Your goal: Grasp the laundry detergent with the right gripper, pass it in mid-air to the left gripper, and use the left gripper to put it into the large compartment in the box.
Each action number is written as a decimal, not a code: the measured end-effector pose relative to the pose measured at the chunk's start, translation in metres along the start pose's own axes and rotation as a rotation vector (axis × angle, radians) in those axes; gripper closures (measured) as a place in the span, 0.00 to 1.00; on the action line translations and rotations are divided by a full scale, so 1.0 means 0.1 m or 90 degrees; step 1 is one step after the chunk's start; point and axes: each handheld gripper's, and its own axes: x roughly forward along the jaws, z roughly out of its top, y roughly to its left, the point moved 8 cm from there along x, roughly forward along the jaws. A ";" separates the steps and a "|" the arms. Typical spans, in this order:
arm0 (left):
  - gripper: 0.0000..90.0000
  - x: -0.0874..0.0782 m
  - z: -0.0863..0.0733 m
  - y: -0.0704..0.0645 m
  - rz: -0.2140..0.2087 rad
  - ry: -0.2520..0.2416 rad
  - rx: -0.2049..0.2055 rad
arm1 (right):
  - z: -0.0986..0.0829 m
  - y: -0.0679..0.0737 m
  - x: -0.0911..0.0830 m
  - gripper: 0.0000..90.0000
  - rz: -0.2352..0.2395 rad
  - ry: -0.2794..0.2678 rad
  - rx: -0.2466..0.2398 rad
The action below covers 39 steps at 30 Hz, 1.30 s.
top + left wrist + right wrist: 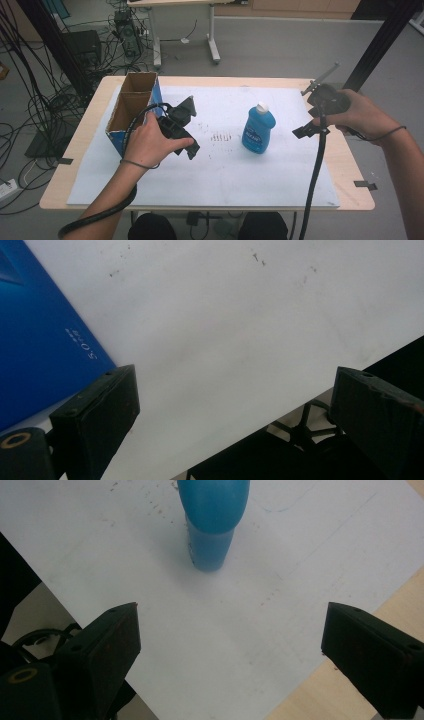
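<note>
High view: the blue bottle (pixel 258 128) stands upright near the middle of the white sheet (pixel 250 185) on the table (pixel 80 165), between both hands. The right tongs (pixel 230 645) gape wide and empty, aimed at the bottle, probably lining up a grasp. The left tongs (pixel 235 410) are also wide open, holding nothing, just beside the box (pixel 131 107), perhaps to steady it. The box's two open compartments look empty.
</note>
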 end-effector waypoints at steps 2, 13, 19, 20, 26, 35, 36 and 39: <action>0.07 0.00 0.00 0.00 0.000 0.000 0.001 | -0.01 0.00 0.01 0.10 0.002 0.001 0.002; 0.07 0.03 0.02 -0.01 -0.004 0.008 0.004 | -0.10 0.05 0.13 0.11 -0.022 0.016 -0.005; 0.07 0.04 0.02 -0.02 -0.006 0.009 0.004 | -0.16 0.04 0.16 0.11 -0.018 0.015 0.001; 0.07 0.05 0.02 -0.02 -0.005 0.009 0.004 | -0.19 0.04 0.17 0.11 -0.018 0.012 0.003; 0.07 0.06 0.02 -0.03 -0.006 0.010 0.005 | -0.25 0.04 0.20 0.11 -0.014 0.008 0.007; 0.07 0.09 0.01 -0.01 -0.006 0.012 0.000 | -0.35 0.03 0.31 0.11 -0.003 -0.004 0.019; 0.07 0.09 0.01 -0.01 -0.006 0.012 -0.002 | -0.37 0.03 0.34 0.11 0.002 -0.007 0.022; 0.07 0.10 0.00 0.00 -0.007 0.013 -0.006 | -0.40 0.03 0.38 0.12 0.002 -0.007 0.023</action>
